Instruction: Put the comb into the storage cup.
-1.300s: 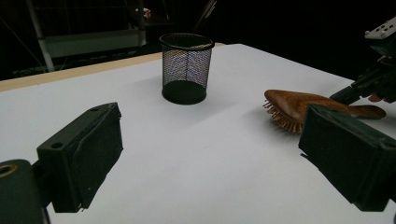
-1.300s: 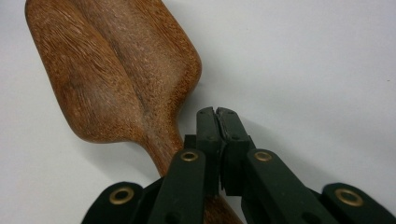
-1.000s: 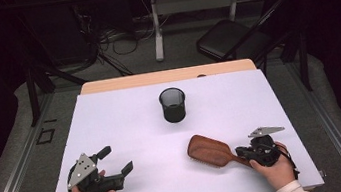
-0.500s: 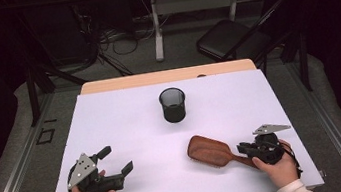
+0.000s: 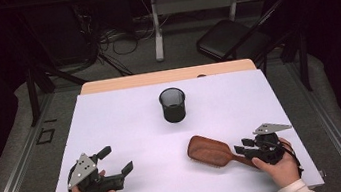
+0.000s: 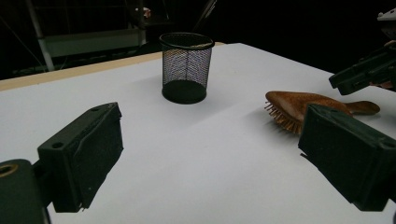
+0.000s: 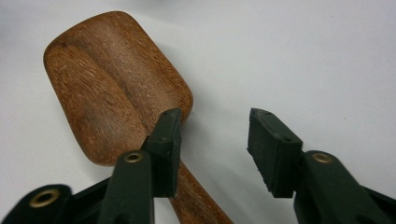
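Since the earlier frames, the right gripper (image 5: 244, 146) has just been opening its jaws, and the handle of the wooden hairbrush (image 5: 210, 151) is no longer being clamped: in the right gripper view the handle (image 7: 198, 200) is lying under and beside the left jaw, with the pads parted and bare white showing between them. The brush and the left gripper are being kept where they were.

Nearest the person, both hands are being held just inside the near edge of the white surface (image 5: 137, 126). The left gripper (image 5: 117, 159) is being held released, with its jaws spread wide over bare surface and nothing between them, which is also being shown in the left gripper view (image 6: 210, 163). Open room is being left between the two grippers along the near edge, and more to the left gripper's outer side.

Just beyond the right gripper, the hairbrush (image 7: 116, 84) is lying on the surface with its back up and bristles down, its head pointing toward the middle and its handle toward the right hand. It is being kept well clear of the right edge.

Farther back, a black mesh cup (image 5: 173, 104) is standing upright near the centre, well apart from the brush (image 6: 299, 105), with clear surface all around it. Beyond it, a strip of bare wood (image 5: 166, 76) is being shown at the far edge.
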Tool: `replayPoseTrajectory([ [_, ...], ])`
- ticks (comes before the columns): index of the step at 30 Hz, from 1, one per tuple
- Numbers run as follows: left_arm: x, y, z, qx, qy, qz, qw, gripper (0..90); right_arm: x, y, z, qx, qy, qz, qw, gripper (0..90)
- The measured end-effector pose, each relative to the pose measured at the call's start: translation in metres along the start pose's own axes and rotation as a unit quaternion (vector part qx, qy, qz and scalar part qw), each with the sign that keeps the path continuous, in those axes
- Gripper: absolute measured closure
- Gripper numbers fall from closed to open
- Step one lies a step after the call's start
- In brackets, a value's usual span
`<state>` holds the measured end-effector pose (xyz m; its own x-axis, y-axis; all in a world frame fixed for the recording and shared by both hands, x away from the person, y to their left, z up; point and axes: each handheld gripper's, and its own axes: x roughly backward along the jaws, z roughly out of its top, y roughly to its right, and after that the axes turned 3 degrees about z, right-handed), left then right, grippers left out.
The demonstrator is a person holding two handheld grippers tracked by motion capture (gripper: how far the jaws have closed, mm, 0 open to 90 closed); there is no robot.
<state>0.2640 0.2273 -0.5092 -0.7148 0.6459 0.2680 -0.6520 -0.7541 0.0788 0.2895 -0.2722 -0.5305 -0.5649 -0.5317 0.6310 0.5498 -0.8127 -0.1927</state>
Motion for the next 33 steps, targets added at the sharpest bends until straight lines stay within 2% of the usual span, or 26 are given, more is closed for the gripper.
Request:
replayPoseTrajectory([
  [3,0.0000,-0.0001,0.0000,0.000,0.000,0.000,1.0000,6.3,-0.0013,-0.0009,0.0000,0.012,0.005,-0.002,0.9999,49.2],
  [10,0.0000,-0.0001,-0.0001,0.001,0.000,0.000,1.0000,6.3,-0.0005,-0.0007,0.0013,0.025,0.009,-0.003,0.9996,39.8],
  [12,0.0000,0.0000,-0.0001,0.001,0.001,0.001,1.0000,6.3,-0.0010,-0.0002,0.0010,0.036,0.025,0.000,0.9990,37.4],
  [18,0.0000,0.0000,-0.0002,0.001,0.000,0.001,1.0000,6.3,0.0000,-0.0021,0.0026,0.063,0.049,0.005,0.9968,34.3],
  [25,-0.0004,-0.0001,-0.0003,0.002,0.001,0.000,1.0000,6.3,0.0002,-0.0051,0.0040,0.063,0.025,0.007,0.9977,29.9],
  [30,-0.0002,0.0000,-0.0002,0.002,0.000,0.001,1.0000,6.5,0.0006,-0.0077,0.0048,0.089,0.012,0.006,0.9960,27.6],
  [33,0.0003,0.0001,-0.0001,0.001,0.002,0.002,1.0000,7.0,0.0000,-0.0097,0.0053,0.094,0.008,0.004,0.9955,24.8],
])
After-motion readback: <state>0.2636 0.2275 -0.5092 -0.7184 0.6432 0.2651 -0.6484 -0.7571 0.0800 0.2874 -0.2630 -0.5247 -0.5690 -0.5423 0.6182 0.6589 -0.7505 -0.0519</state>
